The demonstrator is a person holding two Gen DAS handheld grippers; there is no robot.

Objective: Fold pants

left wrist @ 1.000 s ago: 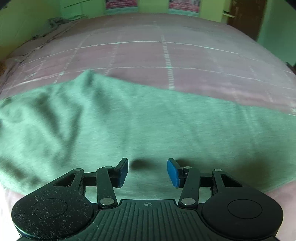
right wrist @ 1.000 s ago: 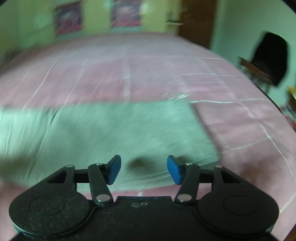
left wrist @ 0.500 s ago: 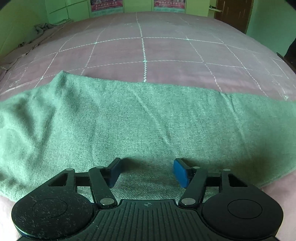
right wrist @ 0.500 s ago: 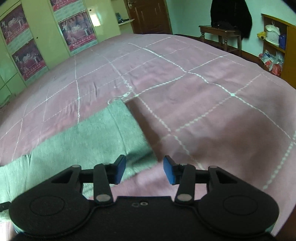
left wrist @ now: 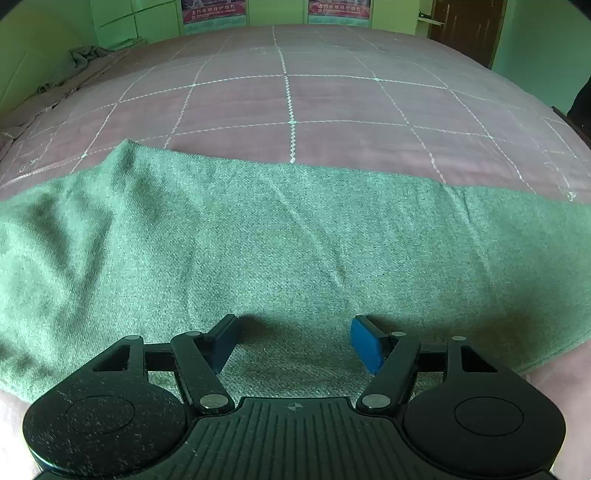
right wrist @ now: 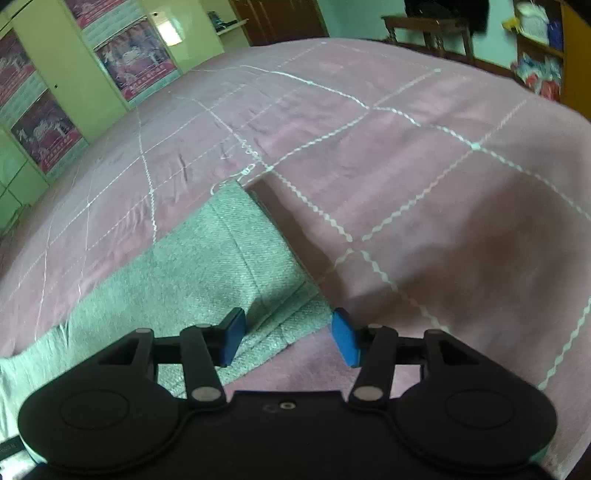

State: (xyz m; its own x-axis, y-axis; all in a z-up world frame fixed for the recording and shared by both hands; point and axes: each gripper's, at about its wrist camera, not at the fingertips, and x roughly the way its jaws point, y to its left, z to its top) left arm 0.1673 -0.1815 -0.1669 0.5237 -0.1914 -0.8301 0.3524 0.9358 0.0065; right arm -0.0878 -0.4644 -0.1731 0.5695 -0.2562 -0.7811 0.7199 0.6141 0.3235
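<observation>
Green pants (left wrist: 295, 240) lie flat across the near side of a pink bed cover (left wrist: 332, 103) with a white stitched grid. My left gripper (left wrist: 293, 334) hovers low over the pants' near edge. Its jaws are opening, and fabric lies under the gap but is not pinched. In the right wrist view the pants (right wrist: 207, 273) end in a stitched hem at the leg's tip. My right gripper (right wrist: 288, 332) is over the hem's near corner. Its jaws are opening too, with the corner lying between the blue pads (right wrist: 345, 341), not pressed.
The bed cover (right wrist: 406, 166) stretches far beyond and to the right of the pants. A crumpled cloth (left wrist: 85, 55) lies at the bed's far left. Wardrobe doors with posters (right wrist: 122, 66), a wooden table (right wrist: 424, 26) and a cluttered shelf (right wrist: 535, 44) line the walls.
The left gripper's jaws have spread wider over the pants. The right gripper swung right along the pants to the hem end and rolled; its jaws narrowed, then widened.
</observation>
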